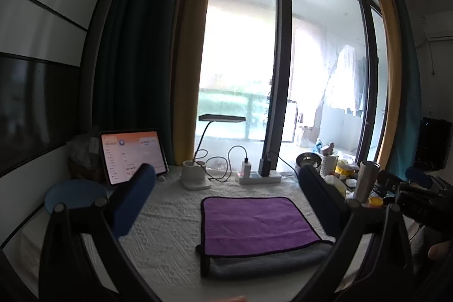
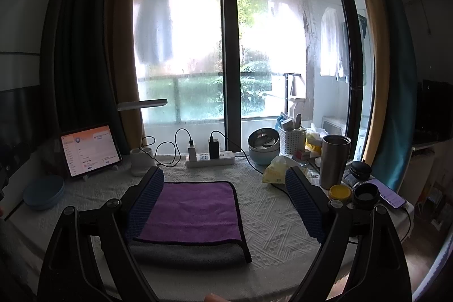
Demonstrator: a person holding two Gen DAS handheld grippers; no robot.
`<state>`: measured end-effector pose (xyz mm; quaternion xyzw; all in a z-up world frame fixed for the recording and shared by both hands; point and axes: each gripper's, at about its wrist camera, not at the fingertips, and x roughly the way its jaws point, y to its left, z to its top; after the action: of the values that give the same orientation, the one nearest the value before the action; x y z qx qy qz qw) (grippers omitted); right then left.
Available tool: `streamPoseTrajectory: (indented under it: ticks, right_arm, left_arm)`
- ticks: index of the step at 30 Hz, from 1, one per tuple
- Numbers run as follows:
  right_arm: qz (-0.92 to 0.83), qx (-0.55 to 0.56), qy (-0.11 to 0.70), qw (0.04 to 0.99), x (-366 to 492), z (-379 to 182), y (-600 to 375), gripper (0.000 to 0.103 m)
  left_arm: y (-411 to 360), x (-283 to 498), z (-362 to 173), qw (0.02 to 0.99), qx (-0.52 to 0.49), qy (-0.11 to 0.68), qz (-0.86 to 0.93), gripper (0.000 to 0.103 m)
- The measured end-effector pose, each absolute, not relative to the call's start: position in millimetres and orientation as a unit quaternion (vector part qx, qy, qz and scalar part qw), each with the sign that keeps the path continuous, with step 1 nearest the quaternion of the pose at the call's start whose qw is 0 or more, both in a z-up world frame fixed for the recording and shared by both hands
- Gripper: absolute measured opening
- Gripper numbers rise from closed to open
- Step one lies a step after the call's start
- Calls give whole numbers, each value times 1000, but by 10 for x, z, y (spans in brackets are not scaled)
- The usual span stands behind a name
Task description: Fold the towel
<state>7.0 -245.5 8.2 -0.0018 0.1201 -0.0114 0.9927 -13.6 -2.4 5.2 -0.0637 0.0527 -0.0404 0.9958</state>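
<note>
A purple towel (image 1: 254, 222) with a dark hem and a grey underside lies folded flat on the white quilted table cover (image 1: 167, 231). In the right wrist view the towel (image 2: 192, 214) lies left of centre. My left gripper (image 1: 226, 177) is open and empty, held above and behind the towel's near edge. My right gripper (image 2: 225, 180) is open and empty too; its left finger (image 2: 144, 205) overlaps the towel's left side in the image. The right gripper also shows at the far right of the left wrist view (image 1: 419, 197).
A lit tablet (image 1: 131, 154), a blue plate (image 1: 75, 196) and a lamp base (image 1: 195, 174) stand at the back left. A power strip (image 1: 259, 176) with cables sits at the back. A steel tumbler (image 2: 334, 160), bowls (image 2: 263, 146), jars and a phone (image 2: 386, 193) crowd the right.
</note>
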Motion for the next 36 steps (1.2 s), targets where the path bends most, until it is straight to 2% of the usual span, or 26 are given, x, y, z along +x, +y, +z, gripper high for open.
streamPoseTrajectory:
  ticks: [25,36]
  right_arm:
    - [-12,1,124,992,62,40,-2483,90]
    - [-12,14,162,987,270,-215,-2564,90]
  left_arm:
    - [-87,-107,9,995,-61,64,-46,102]
    - [-206,208,-224,990,-50,123,-43,102]
